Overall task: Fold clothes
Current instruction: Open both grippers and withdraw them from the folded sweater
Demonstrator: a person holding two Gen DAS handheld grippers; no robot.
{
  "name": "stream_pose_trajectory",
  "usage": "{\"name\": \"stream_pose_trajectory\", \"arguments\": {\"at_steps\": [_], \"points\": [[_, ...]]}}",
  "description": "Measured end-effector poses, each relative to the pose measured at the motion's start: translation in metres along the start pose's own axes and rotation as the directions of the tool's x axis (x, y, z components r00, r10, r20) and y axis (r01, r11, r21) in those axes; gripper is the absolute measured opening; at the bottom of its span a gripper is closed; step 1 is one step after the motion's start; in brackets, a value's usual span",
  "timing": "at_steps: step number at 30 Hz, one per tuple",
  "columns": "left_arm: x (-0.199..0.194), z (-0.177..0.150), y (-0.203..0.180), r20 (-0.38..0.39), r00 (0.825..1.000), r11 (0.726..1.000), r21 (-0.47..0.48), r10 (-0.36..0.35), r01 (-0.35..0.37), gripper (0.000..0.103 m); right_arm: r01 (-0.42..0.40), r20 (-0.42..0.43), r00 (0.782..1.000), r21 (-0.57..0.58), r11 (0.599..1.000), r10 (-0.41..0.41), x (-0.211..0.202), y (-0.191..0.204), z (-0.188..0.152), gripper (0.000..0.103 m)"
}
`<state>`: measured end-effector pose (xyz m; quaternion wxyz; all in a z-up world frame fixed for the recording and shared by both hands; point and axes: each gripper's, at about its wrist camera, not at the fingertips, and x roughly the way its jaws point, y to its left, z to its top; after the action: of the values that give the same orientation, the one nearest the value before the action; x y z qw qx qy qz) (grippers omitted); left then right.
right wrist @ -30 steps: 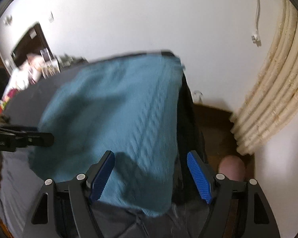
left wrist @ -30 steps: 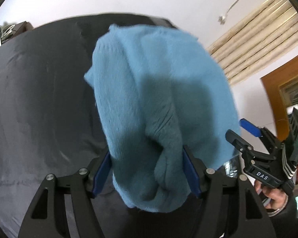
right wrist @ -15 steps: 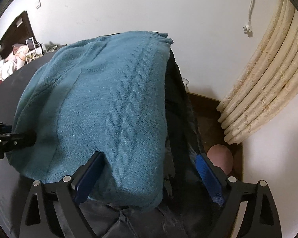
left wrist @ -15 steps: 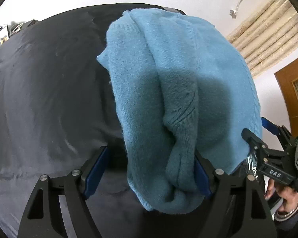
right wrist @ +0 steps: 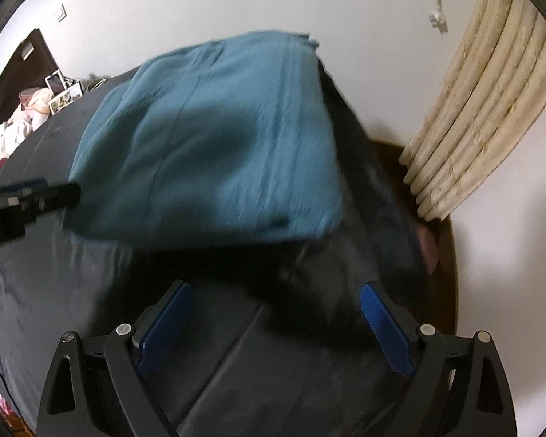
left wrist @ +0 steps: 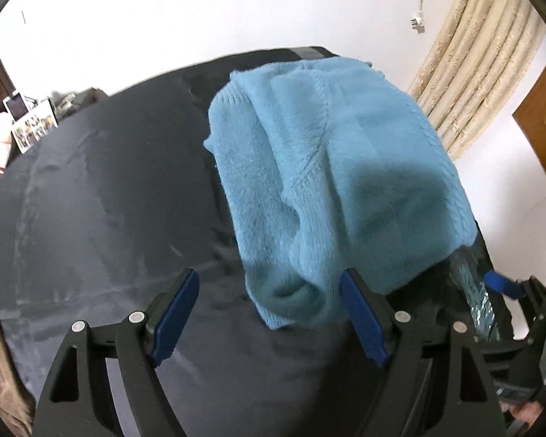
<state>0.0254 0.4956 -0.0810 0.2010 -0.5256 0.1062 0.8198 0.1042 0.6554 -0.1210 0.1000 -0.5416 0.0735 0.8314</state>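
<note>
Nearest the left wrist camera, the left claw (left wrist: 269, 313) is seen with its blue pads (left wrist: 176, 313) spread wide apart and nothing clamped between them; the near rolled end of the blue sweater (left wrist: 331, 182) lies just inside the right-hand pad, and whether it touches that pad cannot be told. In the right wrist view the right claw (right wrist: 275, 331) is likewise held apart and empty, short of the sweater's near edge, with bare dark cloth between its pads. The sweater is laid folded into a compact bundle on the surface (left wrist: 102, 196), which is covered in dark grey cloth, and it sits toward that surface's far right corner, its right side close to the edge where the cloth drops away. The image of the sweater in the right wrist view is blurred, so its knit pattern cannot be made out there. To the left of the sweater a broad stretch of wrinkled dark cloth is shown. Beyond the sweater a white wall (left wrist: 200, 11) is seen, with a cream curtain (right wrist: 480, 123) hanging to its right and framed photos (left wrist: 32, 127) standing far off to its left.
</note>
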Motion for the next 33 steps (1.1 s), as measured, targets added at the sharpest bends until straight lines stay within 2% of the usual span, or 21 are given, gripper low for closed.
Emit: {"name": "stream_pose_trajectory", "arguments": {"at_steps": [5, 10, 16, 22, 27, 29, 30, 33], "points": [[-0.016, -0.004, -0.006, 0.022, 1.0, 1.0, 0.02, 0.003, -0.003, 0.085, -0.009, -0.014, 1.0, -0.009, 1.0, 0.009, -0.004, 0.007, -0.009, 0.095], [-0.021, -0.002, -0.011, 0.01, 1.0, 1.0, 0.018, -0.008, 0.008, 0.088, -0.006, 0.038, 0.999, 0.004, 1.0, 0.006, -0.025, 0.007, 0.008, 0.095], [-0.035, -0.004, -0.015, 0.031, 0.999, 1.0, 0.03, 0.005, -0.006, 0.088, 0.001, 0.099, 0.995, -0.009, 1.0, 0.0, -0.047, 0.011, 0.019, 0.095], [-0.052, -0.002, -0.016, 0.063, 0.998, 1.0, 0.022, 0.008, -0.009, 0.088, 0.002, 0.111, 0.994, -0.024, 1.0, 0.001, -0.052, 0.014, 0.022, 0.095], [-0.079, 0.006, -0.017, 0.141, 0.99, 1.0, 0.0, 0.015, -0.015, 0.089, 0.001, 0.138, 0.99, -0.029, 1.0, 0.004, -0.062, 0.016, 0.023, 0.095], [-0.093, 0.008, -0.018, 0.184, 0.983, 1.0, 0.003, 0.003, -0.003, 0.094, 0.0, 0.15, 0.989, -0.031, 1.0, 0.005, -0.066, 0.017, 0.023, 0.095], [-0.099, 0.01, -0.018, 0.205, 0.979, 1.0, 0.005, -0.003, 0.003, 0.101, 0.0, 0.157, 0.988, -0.032, 0.999, 0.005, -0.068, 0.017, 0.024, 0.095], [-0.119, 0.014, -0.02, 0.268, 0.963, 1.0, 0.011, -0.022, 0.019, 0.103, 0.007, 0.175, 0.985, -0.035, 0.999, -0.001, -0.073, 0.017, 0.026, 0.095]]}}
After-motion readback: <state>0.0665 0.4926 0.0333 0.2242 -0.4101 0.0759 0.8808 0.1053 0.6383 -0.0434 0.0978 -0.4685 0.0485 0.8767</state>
